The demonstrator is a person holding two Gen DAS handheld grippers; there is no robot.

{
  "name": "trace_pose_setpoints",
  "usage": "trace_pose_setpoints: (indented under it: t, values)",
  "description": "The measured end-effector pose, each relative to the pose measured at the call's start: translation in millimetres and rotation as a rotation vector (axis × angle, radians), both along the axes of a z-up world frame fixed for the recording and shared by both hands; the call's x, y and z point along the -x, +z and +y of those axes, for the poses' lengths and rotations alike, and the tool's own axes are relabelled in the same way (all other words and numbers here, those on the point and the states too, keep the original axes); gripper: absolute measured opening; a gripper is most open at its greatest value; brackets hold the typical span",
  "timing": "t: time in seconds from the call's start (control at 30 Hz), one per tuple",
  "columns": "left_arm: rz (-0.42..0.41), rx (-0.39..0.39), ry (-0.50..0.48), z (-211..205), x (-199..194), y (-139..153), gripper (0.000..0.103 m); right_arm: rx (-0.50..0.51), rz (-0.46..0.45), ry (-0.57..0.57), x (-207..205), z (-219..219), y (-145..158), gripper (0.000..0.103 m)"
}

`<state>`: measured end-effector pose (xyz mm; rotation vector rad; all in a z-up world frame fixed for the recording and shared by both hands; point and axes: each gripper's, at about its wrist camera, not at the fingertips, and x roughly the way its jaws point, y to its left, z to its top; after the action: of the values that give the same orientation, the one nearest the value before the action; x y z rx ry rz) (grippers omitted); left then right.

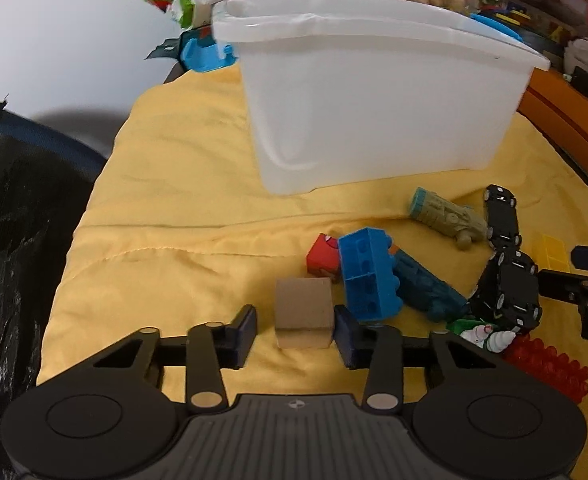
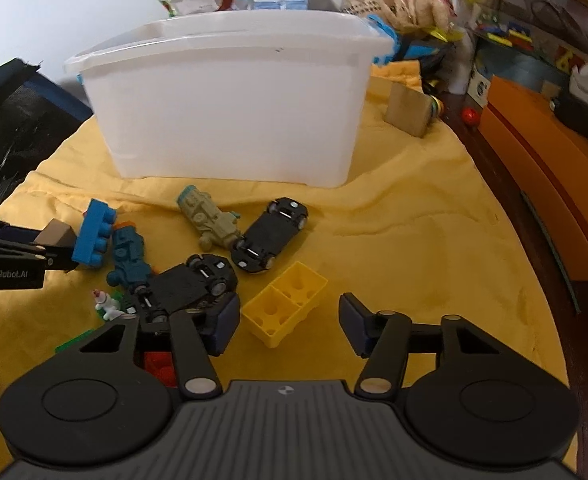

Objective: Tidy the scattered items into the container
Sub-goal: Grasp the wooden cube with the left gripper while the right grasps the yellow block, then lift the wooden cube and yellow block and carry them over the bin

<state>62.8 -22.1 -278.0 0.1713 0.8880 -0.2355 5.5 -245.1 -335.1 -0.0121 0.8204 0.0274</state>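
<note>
Tan and plain-faced, the cube [image 1: 302, 312] sits between my left claw's [image 1: 295, 330] pads on the yellow cloth [image 1: 166, 216], near the cloth's front edge; one pad touches its side, the other stands just off it, so I call this claw open around it, not yet gripping. This step, as I judge it, is the pick-up; next I must pinch firmly, lift, and carry it over the rim of the white bin [image 1: 373, 92] toward the cloth's back edge. My right claw [image 2: 290, 326] is open around the yellow brick [image 2: 285, 308], which lies hollow side up, pads clear of it. Beside the cube lie a blue brick [image 1: 369, 276], a red block [image 1: 323, 256] and black cars [image 1: 509, 284].
</note>
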Motion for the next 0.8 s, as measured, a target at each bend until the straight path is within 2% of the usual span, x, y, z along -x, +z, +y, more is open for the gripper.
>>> trace_pose_setpoints:
  t: [0.2,0.27,0.3,0.33,0.8]
  values:
    - [-0.011,-0.007,-0.013,-0.8,1.8,-1.5,0.033,0.008,0.007,-0.014,0.2,5.8,-5.4,0.053]
    - [-0.011,-0.011,-0.015,-1.3,0.7,-1.7,0.033,0.017,0.011,-0.018,-1.0,7.3,-8.4,0.041]
    - [-0.010,-0.011,-0.013,-2.0,-0.1,-1.2,0.033,0.013,0.015,-0.020,-1.4,6.8,-8.9,0.032]
    - [-0.011,-0.007,-0.010,-1.6,-0.1,-0.1,0.033,0.014,0.014,-0.020,-1.3,6.5,-8.6,0.028]
    - [-0.029,0.040,0.006,7.5,-1.6,18.9,0.033,-0.009,-0.044,0.012,3.6,-3.9,13.9,0.027]
